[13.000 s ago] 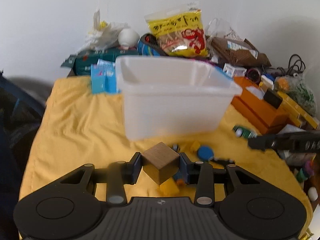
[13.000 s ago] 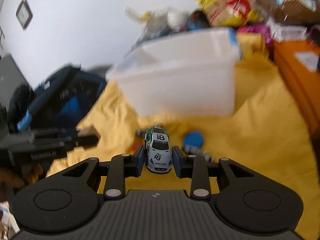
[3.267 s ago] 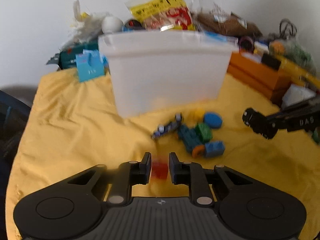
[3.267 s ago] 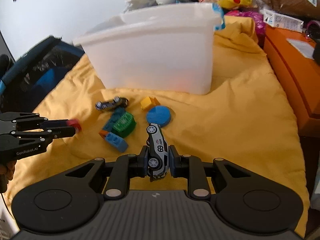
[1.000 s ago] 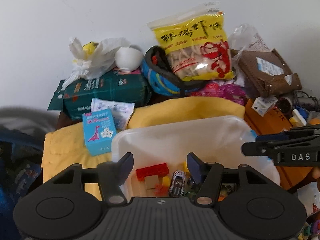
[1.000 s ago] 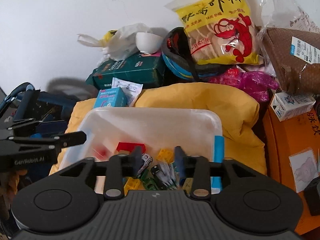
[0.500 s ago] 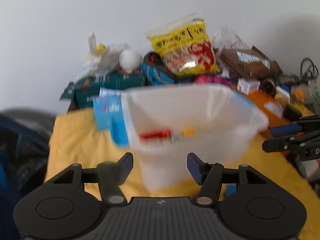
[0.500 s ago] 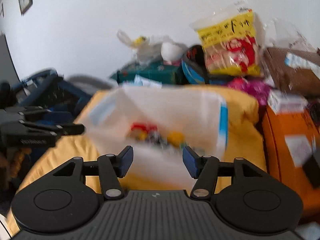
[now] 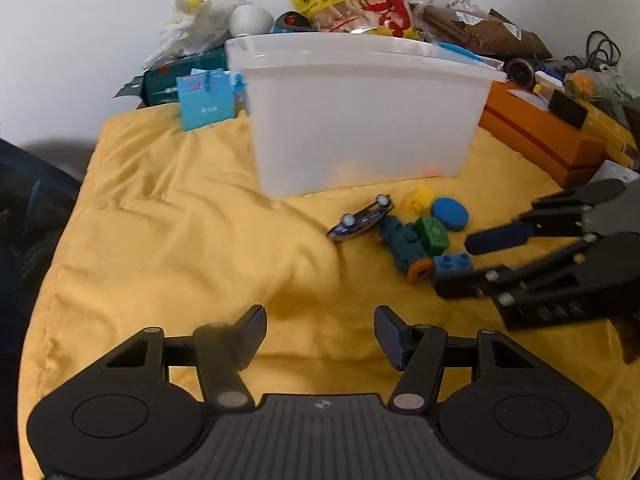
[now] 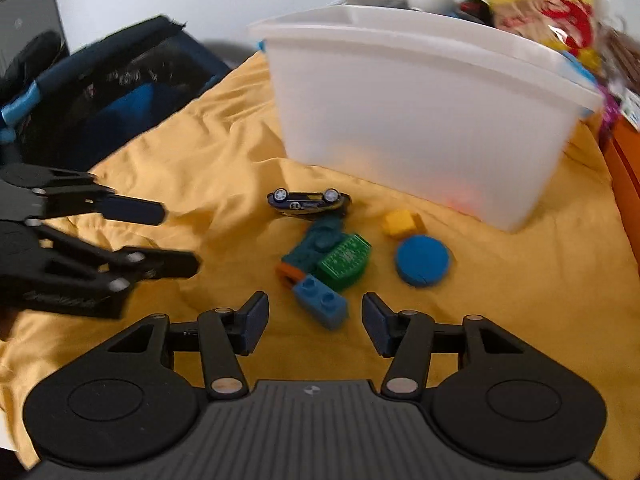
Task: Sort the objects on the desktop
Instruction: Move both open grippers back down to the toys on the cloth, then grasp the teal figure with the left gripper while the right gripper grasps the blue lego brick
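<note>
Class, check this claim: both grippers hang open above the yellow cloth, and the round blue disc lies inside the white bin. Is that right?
Not quite. The round blue disc lies on the yellow cloth in front of the white bin, not inside it, as the right wrist view shows. Both the left gripper and the right gripper do hang open above the cloth.

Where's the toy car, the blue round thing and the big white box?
toy car (image 10: 308,202), right wrist view, on its underside
blue disc (image 10: 422,261), right wrist view, on its top face
white bin (image 9: 360,120), left wrist view, on its front wall
</note>
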`<state>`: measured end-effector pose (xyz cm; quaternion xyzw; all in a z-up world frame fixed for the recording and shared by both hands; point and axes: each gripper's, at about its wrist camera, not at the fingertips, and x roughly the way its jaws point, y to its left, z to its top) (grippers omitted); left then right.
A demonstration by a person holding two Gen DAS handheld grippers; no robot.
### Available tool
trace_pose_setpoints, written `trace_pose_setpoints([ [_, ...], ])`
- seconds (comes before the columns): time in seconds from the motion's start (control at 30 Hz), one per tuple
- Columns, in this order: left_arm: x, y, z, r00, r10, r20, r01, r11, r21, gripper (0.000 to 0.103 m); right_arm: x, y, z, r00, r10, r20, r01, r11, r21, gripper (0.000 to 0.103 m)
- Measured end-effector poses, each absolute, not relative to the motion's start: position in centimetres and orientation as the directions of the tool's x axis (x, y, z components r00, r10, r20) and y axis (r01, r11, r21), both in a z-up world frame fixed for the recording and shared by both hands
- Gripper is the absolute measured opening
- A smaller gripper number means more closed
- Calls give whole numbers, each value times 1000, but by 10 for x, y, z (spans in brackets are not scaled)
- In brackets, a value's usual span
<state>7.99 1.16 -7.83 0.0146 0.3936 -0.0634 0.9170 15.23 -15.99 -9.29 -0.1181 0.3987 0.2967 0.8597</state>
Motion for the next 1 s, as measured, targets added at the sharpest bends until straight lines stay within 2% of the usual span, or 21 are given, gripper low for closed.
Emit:
trace_pose_setpoints([
  [0.07, 78, 14, -79, 684, -100, -723, 111, 993, -32, 63, 160, -158, -96, 497, 419, -760, -597, 800, 50, 47],
  [0.1, 78, 13, -79, 686, -98, -721, 105, 994, -36, 63, 158, -160, -100, 474, 431, -768, -608, 791, 70, 34],
  [0.27, 87, 0, -79, 695, -127, -708, 132, 990, -48, 63, 152, -174, -96, 463, 443, -768, -598, 796, 99, 35],
  [0.57, 121, -52, -95, 676, -186, -713, 225, 974, -40, 63, 131, -232, -87, 515, 396, -760, -464, 874, 141, 35],
  [0.63, 128, -61, -99, 671, -177, -720, 230, 973, -25, 58, 126, -241, -86, 521, 388, -760, -446, 883, 145, 35],
  [0.7, 134, -66, -105, 655, -159, -739, 235, 972, -1, 48, 124, -247, -86, 524, 383, -761, -432, 889, 150, 35],
  [0.87, 148, -65, -107, 660, -131, -740, 197, 980, 2, 47, 122, -250, -84, 534, 387, -752, -414, 895, 166, 35],
  [0.93, 152, -65, -107, 654, -155, -740, 219, 976, -10, 37, 120, -248, -83, 535, 391, -750, -415, 894, 169, 35],
  [1.0, 152, -64, -107, 650, -164, -742, 232, 973, -12, 36, 119, -247, -82, 536, 394, -747, -420, 892, 169, 35],
])
